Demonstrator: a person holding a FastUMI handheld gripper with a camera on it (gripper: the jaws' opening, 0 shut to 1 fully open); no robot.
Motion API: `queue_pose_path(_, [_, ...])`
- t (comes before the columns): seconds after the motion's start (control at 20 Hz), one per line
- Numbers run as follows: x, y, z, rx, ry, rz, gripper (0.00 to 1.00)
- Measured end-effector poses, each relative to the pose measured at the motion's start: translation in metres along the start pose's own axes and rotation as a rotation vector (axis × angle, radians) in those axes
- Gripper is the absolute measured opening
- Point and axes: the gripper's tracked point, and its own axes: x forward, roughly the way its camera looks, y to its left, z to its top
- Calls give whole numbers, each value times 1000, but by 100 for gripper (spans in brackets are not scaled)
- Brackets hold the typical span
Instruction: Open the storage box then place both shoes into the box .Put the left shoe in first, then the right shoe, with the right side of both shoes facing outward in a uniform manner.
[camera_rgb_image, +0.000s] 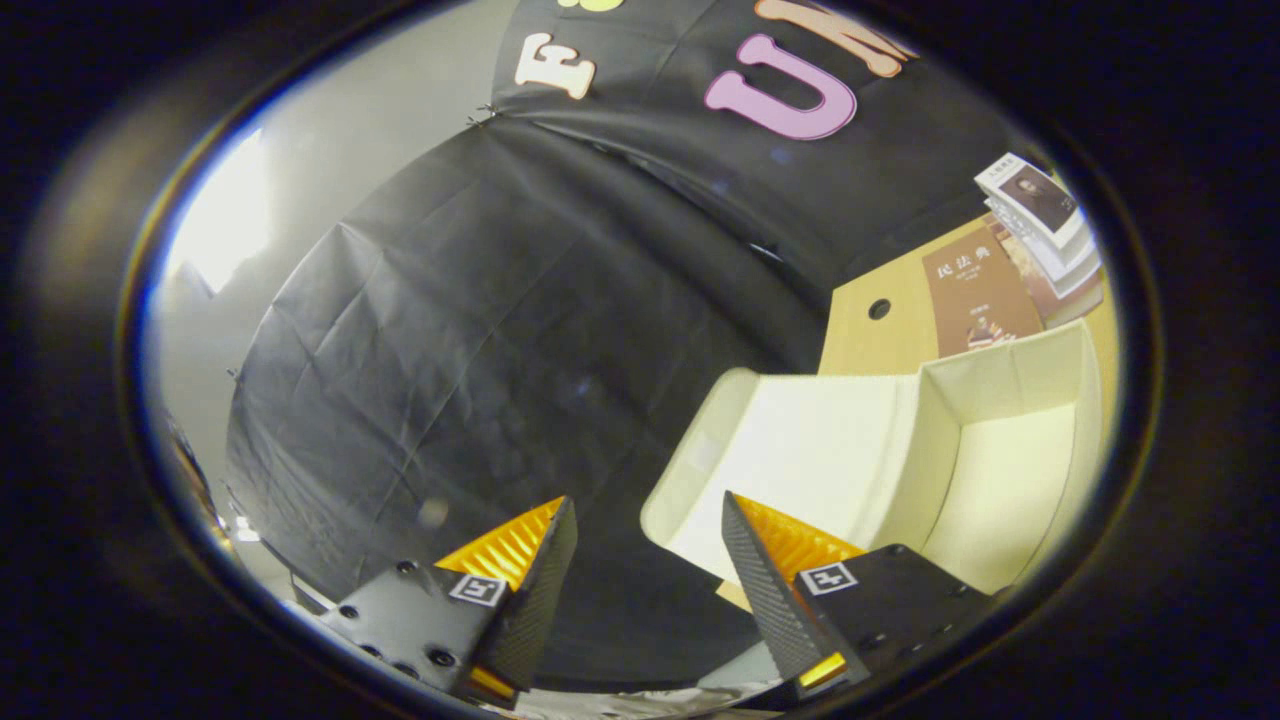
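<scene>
A cream storage box (1000, 450) stands open on a wooden table, its lid (790, 450) swung out flat toward the fingers. The box's inside is bare and pale. My gripper (648, 498) is open, with nothing between its fingers. The lid's rounded near edge lies just ahead of the right finger (790, 560). The left finger (520, 560) points at the black cloth wall. The view is tilted, so the box and table sit off to the right of the fingers.
The wooden table (880, 340) carries a brown book (975, 290) lying flat beyond the box and a stack of books (1040, 210) behind that. Black cloth wall (500, 330) hangs left of the table; a grey room wall (400, 110) shows past it.
</scene>
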Motion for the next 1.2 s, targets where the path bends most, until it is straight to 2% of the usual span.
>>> queue_pose_path(0.1, [-13,-9,7,-37,-27,-30,98])
queue_pose_path(0.2, [-30,-20,16,-62,-57,-64,99])
queue_pose_path(0.5, [-93,-75,41,-139,-135,-225,99])
queue_pose_path(1.2, [-227,-186,74,-175,-228,-500,100])
